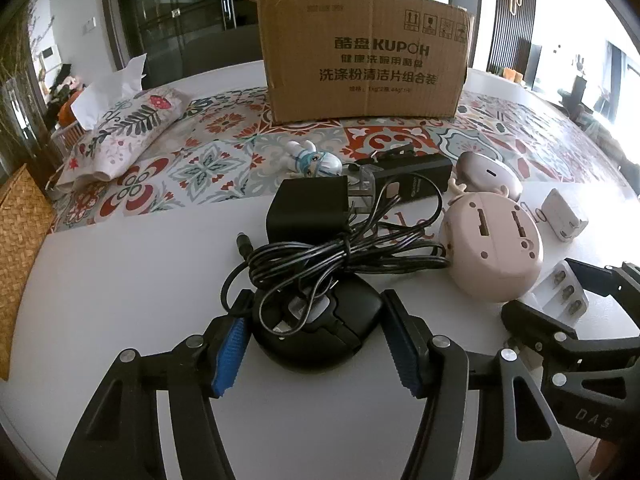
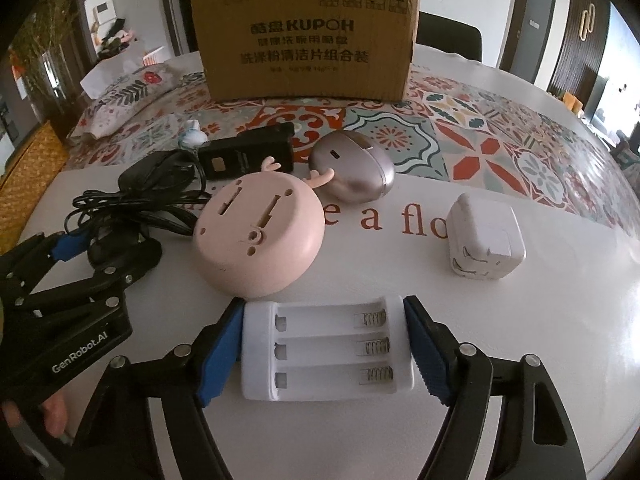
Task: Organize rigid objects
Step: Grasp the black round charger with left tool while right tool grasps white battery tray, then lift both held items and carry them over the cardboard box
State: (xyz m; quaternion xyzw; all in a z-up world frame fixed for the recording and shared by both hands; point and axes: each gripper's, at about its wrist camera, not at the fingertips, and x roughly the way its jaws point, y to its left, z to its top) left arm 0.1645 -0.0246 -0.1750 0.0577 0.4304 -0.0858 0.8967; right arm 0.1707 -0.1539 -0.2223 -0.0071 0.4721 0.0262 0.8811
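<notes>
My left gripper [image 1: 316, 320] has its blue pads on both sides of a black mouse [image 1: 320, 324] on the white table, under a tangled black cable of a power adapter [image 1: 308, 208]. My right gripper [image 2: 324, 344] has its pads against the ends of a white battery holder [image 2: 326, 354] with three empty slots, resting on the table. A pink round deer-antler gadget [image 2: 258, 236] lies between the grippers. A cardboard box [image 2: 308, 40] stands at the back.
A grey oval case [image 2: 352, 166], a white plug cube [image 2: 486, 238], a black rectangular device [image 2: 248, 156] and a small figurine [image 1: 316, 160] lie on the table. A tissue pouch [image 1: 120, 128] lies far left on the patterned runner.
</notes>
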